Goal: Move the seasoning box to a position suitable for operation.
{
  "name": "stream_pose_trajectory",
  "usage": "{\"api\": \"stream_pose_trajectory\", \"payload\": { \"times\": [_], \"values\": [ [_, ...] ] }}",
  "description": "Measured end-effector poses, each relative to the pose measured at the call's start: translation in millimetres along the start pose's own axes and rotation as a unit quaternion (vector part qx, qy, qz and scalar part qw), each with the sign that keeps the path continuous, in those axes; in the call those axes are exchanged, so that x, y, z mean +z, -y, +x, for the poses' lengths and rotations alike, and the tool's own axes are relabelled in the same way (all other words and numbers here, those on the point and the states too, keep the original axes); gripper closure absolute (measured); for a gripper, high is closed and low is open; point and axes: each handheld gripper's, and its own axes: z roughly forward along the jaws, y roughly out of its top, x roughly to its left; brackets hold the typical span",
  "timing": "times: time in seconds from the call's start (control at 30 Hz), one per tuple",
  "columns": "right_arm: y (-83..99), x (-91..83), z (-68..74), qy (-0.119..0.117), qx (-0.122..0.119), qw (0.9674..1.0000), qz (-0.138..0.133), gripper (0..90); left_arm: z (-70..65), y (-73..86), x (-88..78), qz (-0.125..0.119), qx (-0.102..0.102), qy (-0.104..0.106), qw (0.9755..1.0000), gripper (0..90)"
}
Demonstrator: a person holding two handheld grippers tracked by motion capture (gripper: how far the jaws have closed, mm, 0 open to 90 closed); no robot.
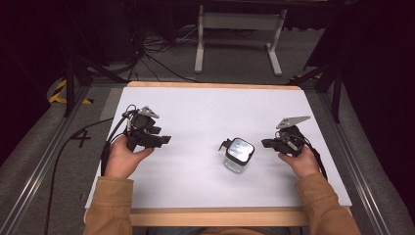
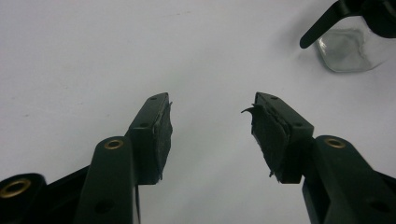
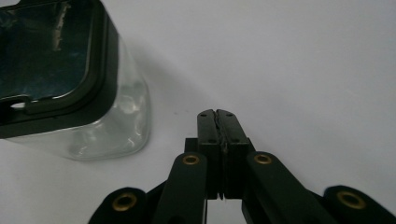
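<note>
High view: jar stands mid-table between my left claw and right claw, nearer the right, touching neither; left gripper view: my left claw spread, nothing between, jar far upper right; right gripper view: my right claw pressed together, empty, jar just beside, upper left.

Wide white worktop and just one thing standing on it: a clear square jar with a black lid, right of centre. The left gripper, jaws apart, has bare surface all the way across to it. The right gripper, jaws pressed together, sits just beside the jar, a narrow gap between. Back half of the worktop lies open.
</note>
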Motion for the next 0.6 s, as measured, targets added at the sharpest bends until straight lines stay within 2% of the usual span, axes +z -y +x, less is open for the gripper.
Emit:
{"api": "stream_pose_trajectory", "payload": {
  "times": [0.1, 0.2, 0.4, 0.6],
  "values": [
    [-1.7, 6.3, 7.9, -0.018, -0.016, 0.9997, 0.004, 88.9, -0.8, -0.9, -1.0, 0.001, 0.007, -0.003, 1.0000, 47.1],
    [-2.6, 12.5, 12.9, -0.023, -0.023, 0.9994, 0.012, 88.8, -1.6, -0.9, -0.3, -0.002, 0.006, -0.001, 1.0000, 47.1],
    [-0.5, 24.0, 17.5, -0.040, -0.025, 0.9986, 0.024, 88.2, -1.4, -0.6, 0.4, 0.001, 0.006, 0.000, 1.0000, 46.9],
    [-1.7, 30.6, 23.2, -0.046, -0.034, 0.9977, 0.035, 88.7, -0.6, 0.1, 0.8, 0.002, 0.004, 0.001, 1.0000, 47.0]
  ]
}}
